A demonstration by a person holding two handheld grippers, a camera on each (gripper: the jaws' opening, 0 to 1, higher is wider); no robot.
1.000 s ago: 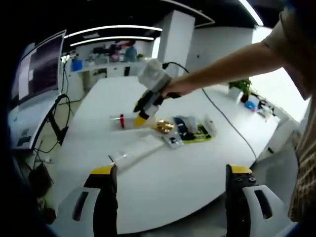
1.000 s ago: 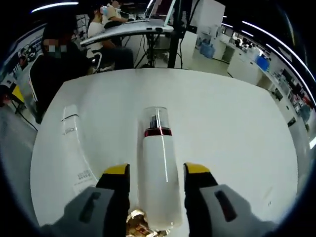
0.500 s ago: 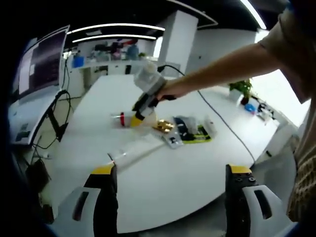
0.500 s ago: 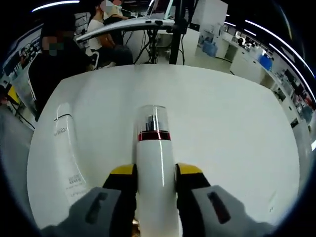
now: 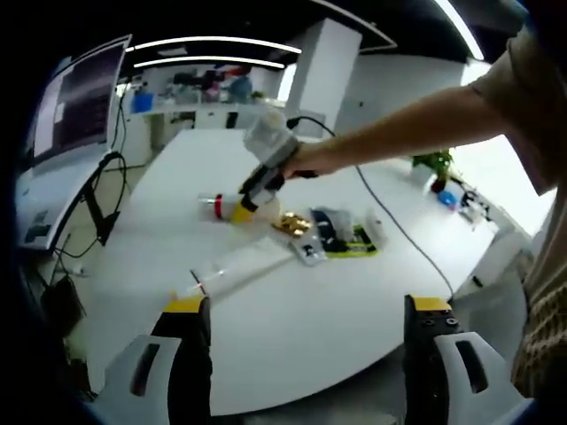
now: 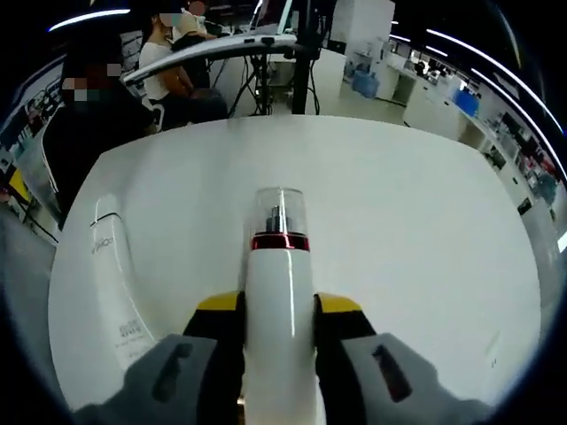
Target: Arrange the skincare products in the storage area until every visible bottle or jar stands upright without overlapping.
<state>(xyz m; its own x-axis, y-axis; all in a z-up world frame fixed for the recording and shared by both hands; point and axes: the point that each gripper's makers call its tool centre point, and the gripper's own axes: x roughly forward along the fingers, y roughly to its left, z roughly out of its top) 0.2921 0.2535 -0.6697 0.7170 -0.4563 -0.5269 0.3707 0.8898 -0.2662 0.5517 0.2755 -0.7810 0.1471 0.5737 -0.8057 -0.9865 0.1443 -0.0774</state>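
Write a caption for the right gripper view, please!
Right gripper clamps a lying white pump bottle beside a white tube.

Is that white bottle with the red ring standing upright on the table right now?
No. The white bottle lies on its side on the table, clamped between the right hand-held gripper's yellow-tipped jaws.

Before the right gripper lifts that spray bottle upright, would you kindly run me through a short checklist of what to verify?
1. Right gripper shut on the spray bottle, jaws on both sides of its body: ok.
2. Bottle's clear cap and red band in place: ok.
3. Bottle upright: not ok; it lies on the white table.
4. Room beside it: ok on the far side; the white tube lies flat close by on the other side.
5. Left gripper open and clear of the products: ok.
6. Other items near the gold-capped one standing upright: cannot tell.
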